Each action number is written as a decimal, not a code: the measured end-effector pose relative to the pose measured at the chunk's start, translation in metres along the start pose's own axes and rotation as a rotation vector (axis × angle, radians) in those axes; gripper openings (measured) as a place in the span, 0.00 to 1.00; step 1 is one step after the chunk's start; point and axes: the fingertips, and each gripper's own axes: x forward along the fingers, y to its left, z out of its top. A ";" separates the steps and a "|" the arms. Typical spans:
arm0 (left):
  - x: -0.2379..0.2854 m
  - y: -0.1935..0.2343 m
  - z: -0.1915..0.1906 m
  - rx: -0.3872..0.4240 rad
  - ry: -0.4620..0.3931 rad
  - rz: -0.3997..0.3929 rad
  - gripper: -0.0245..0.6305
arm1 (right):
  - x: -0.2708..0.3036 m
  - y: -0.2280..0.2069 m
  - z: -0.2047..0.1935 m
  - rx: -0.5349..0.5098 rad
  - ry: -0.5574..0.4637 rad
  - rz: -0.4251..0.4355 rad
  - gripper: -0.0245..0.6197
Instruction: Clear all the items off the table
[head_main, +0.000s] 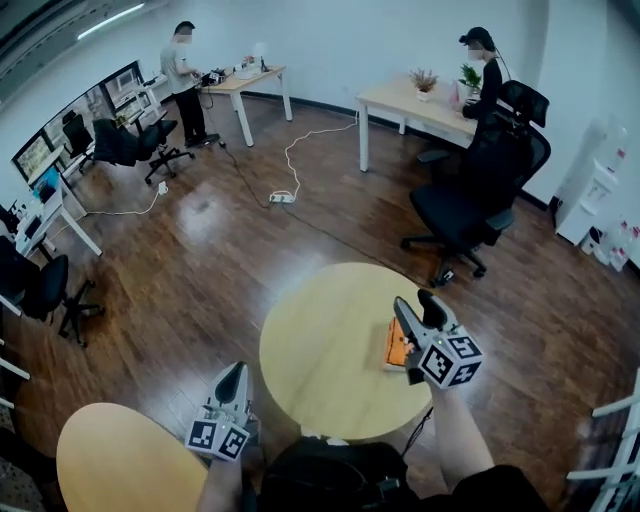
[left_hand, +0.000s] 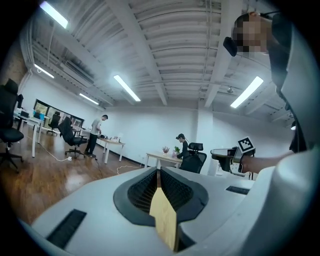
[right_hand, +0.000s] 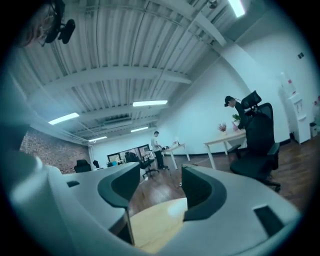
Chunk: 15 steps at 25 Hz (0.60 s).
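- The round table (head_main: 320, 350) has a smooth, pale wood-coloured top with a thin rim. It stands on a glossy floor (head_main: 200, 260) of dark brown planks.
- One flat orange item (head_main: 397, 346) lies on the round table. It looks rectangular, with a paler edge on its left side, and is too small to say more about it.
- The orange item sits close to the round table's right edge. Most of it is hidden under the right gripper (head_main: 415, 303).
- The right gripper has a light grey moulded body and dark, rounded jaws. It hangs over the right part of the round table, directly above the orange item. Whether they touch cannot be told.
- Its jaws stand apart. Only the round table's pale top and the floor beyond show in the gap, so they clamp nothing.
- The left gripper (head_main: 232, 374) is off the round table, past its lower left edge and well apart from the orange item.
- Its dark pads (left_hand: 145, 187) are ribbed, and its jaws are pressed together. A pale tan sliver shows in the slit below them, and what it is cannot be told.
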 end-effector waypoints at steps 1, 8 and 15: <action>-0.011 0.000 0.003 0.004 -0.015 0.021 0.07 | -0.002 0.009 0.009 -0.012 -0.024 0.024 0.43; -0.096 0.013 0.019 0.011 -0.115 0.215 0.07 | 0.003 0.078 0.022 -0.143 -0.102 0.169 0.10; -0.208 0.036 0.045 0.031 -0.208 0.433 0.05 | 0.012 0.185 0.028 -0.112 -0.176 0.425 0.04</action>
